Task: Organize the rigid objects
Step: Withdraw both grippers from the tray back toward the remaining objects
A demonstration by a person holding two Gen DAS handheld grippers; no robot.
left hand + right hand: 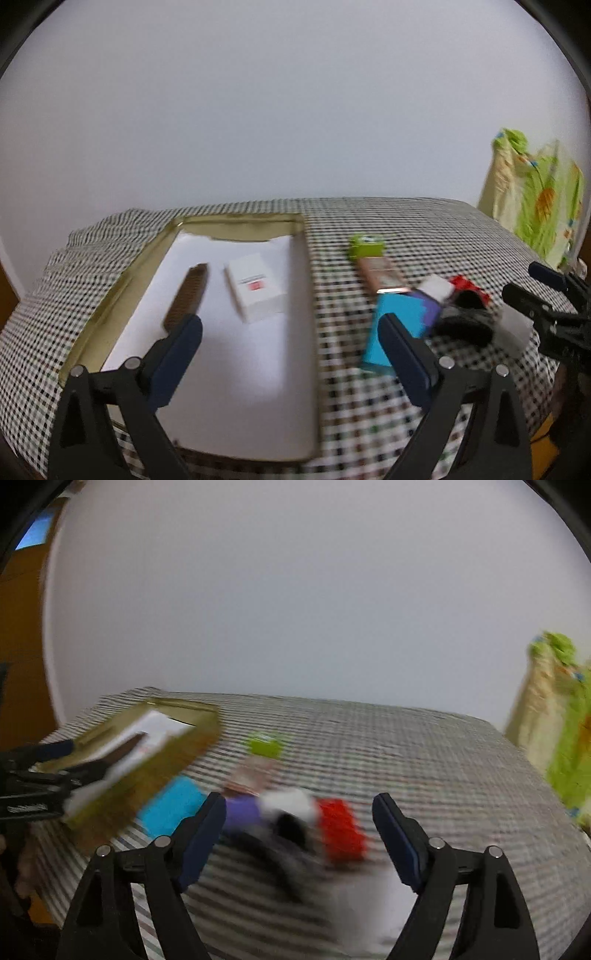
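A gold-rimmed tray (122, 280) lined with white paper lies on the checked tablecloth. In it are a brown comb-like bar (186, 297) and a white box (256, 291). My left gripper (291, 328) is open and empty above the tray's right edge. To its right lie a blue box (395, 317), a pink-brown box (380, 273), a green item (365, 245), a red item (467, 286) and black and white pieces (463, 325). My right gripper (299, 808) is open and empty above the blurred red block (341, 830) and black-white pieces (291, 821); it also shows in the left wrist view (535, 291).
The checked tablecloth (369, 218) covers the whole table against a plain white wall. A green and yellow patterned cloth (535, 199) hangs at the far right. A wooden door or cabinet (22, 635) stands to the left. The right wrist view is motion-blurred.
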